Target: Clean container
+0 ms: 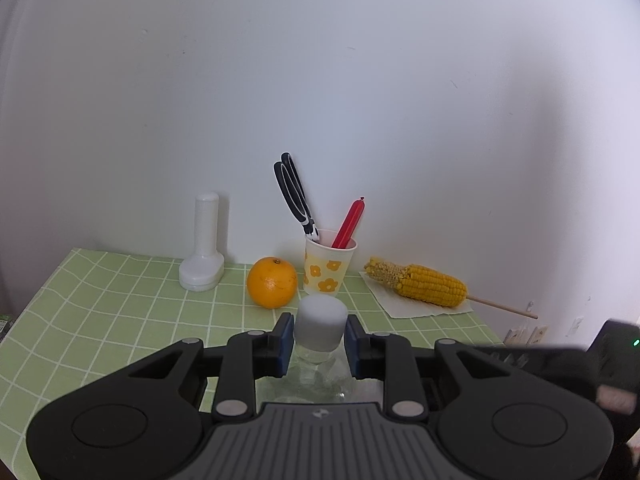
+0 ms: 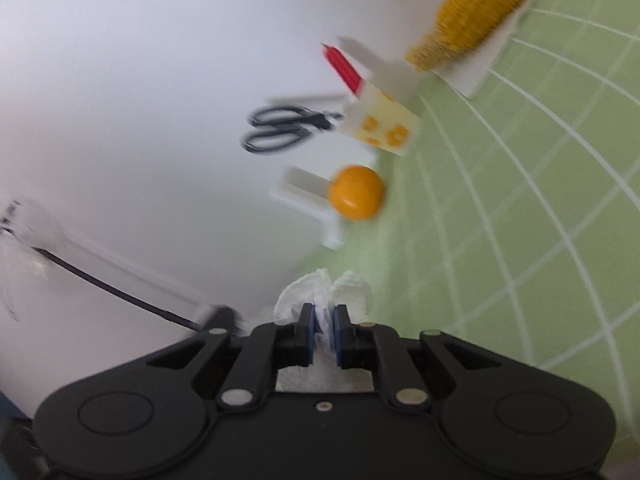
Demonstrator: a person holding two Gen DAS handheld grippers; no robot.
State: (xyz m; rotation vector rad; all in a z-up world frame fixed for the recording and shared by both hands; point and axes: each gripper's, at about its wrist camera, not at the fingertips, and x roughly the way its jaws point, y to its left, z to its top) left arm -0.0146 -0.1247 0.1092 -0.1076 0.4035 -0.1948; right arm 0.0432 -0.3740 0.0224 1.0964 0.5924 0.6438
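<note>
My left gripper [image 1: 319, 340] is shut on a clear container with a white cap [image 1: 320, 325], held above the green checked tablecloth [image 1: 120, 300]. The blue pads [image 1: 285, 342] press the cap's sides. My right gripper [image 2: 324, 330] is shut on a crumpled white paper tissue [image 2: 320, 292]; its view is tilted and blurred. The right gripper's dark body shows at the right edge of the left wrist view [image 1: 592, 364].
At the wall stand a white pestle-shaped object [image 1: 202, 256], an orange [image 1: 272, 282], a flowered paper cup [image 1: 328, 266] with black scissors [image 1: 294, 194] and a red stick [image 1: 350, 224], and corn on a stick [image 1: 420, 284] on white paper.
</note>
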